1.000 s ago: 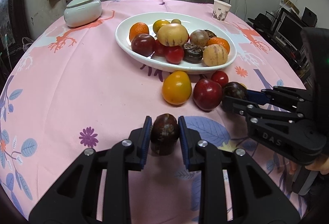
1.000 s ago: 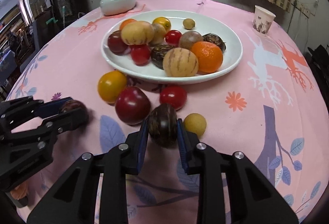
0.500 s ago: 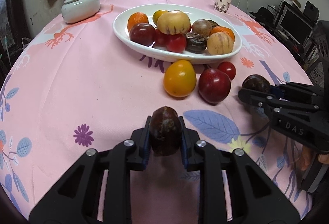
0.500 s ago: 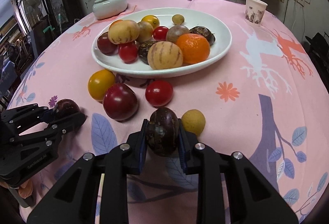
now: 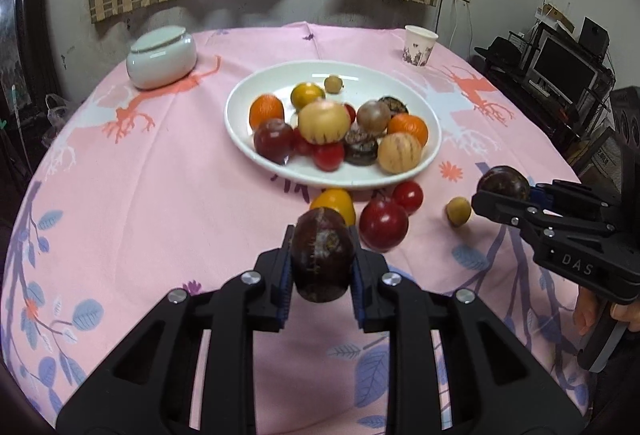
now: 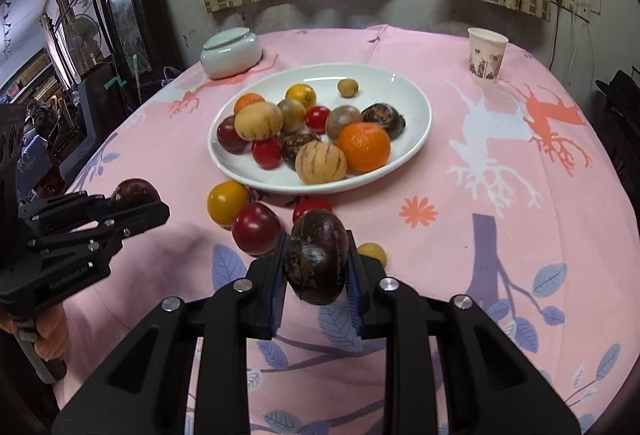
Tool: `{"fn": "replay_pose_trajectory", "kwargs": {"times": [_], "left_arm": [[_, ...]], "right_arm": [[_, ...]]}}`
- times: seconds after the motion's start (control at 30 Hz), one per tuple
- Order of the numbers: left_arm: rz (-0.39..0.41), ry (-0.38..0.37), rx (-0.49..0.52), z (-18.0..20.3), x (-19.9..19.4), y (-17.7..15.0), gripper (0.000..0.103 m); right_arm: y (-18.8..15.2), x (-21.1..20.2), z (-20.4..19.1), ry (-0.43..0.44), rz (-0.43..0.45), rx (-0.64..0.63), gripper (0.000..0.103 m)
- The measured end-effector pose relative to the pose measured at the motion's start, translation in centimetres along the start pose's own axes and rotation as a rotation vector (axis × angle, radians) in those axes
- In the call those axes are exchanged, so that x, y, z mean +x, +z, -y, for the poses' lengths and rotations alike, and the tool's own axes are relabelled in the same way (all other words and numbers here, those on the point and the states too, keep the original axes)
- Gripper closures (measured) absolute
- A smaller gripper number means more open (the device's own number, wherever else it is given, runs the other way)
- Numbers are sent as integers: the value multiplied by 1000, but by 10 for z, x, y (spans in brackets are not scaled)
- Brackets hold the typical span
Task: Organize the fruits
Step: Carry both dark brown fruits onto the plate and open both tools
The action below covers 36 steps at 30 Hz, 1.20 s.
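My left gripper (image 5: 322, 259) is shut on a dark purple passion fruit (image 5: 323, 253), lifted off the pink tablecloth. My right gripper (image 6: 316, 261) is shut on a second dark passion fruit (image 6: 316, 259), also held above the cloth; it shows at the right of the left wrist view as the right gripper (image 5: 498, 195). The white plate (image 5: 400, 83) beyond holds several fruits. In front of the plate lie a yellow tomato (image 6: 227, 202), a dark red plum (image 6: 256, 229), a small red tomato (image 5: 408, 197) and a small tan fruit (image 5: 458, 210).
A lidded white ceramic jar (image 5: 162, 57) stands at the back left and a paper cup (image 5: 418, 45) at the back right. The round table's edge curves away on both sides. A person's fingers (image 6: 50, 331) grip the left handle.
Both grippers have risen from the cloth, each carrying its passion fruit. The plate and loose fruits look farther off and lower than before.
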<state>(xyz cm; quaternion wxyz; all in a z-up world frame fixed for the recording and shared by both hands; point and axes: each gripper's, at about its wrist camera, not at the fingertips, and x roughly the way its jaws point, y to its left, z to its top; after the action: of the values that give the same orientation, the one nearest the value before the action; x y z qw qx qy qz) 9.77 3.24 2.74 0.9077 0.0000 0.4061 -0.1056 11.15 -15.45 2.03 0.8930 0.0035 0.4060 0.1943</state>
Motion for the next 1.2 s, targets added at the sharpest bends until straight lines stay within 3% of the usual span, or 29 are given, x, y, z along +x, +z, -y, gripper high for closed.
{"fn": "replay_pose_trajectory", "kwargs": {"times": [0.33, 0.67, 0.93, 1.0, 1.03, 1.1, 1.17, 1.2], "left_arm": [[53, 25, 54, 14, -1, 61, 79], [6, 25, 45, 13, 64, 110, 79], [-69, 55, 12, 0, 113, 120, 79], [-68, 76, 10, -2, 115, 120, 66], [-60, 87, 7, -3, 114, 120, 48], [-14, 110, 16, -3, 106, 119, 46], [-17, 109, 28, -3, 101, 120, 43], [-16, 113, 22, -4, 98, 120, 42]], "right_arm": [[48, -5, 11, 0, 47, -41, 77], [89, 54, 9, 9, 17, -91, 77], [98, 100, 12, 24, -27, -99, 77], [96, 105, 11, 4, -32, -116, 76], [96, 105, 10, -4, -30, -122, 76], [94, 101, 11, 2, -16, -119, 76], [95, 94, 11, 15, 1, -115, 74], [96, 92, 11, 10, 6, -113, 69]]}}
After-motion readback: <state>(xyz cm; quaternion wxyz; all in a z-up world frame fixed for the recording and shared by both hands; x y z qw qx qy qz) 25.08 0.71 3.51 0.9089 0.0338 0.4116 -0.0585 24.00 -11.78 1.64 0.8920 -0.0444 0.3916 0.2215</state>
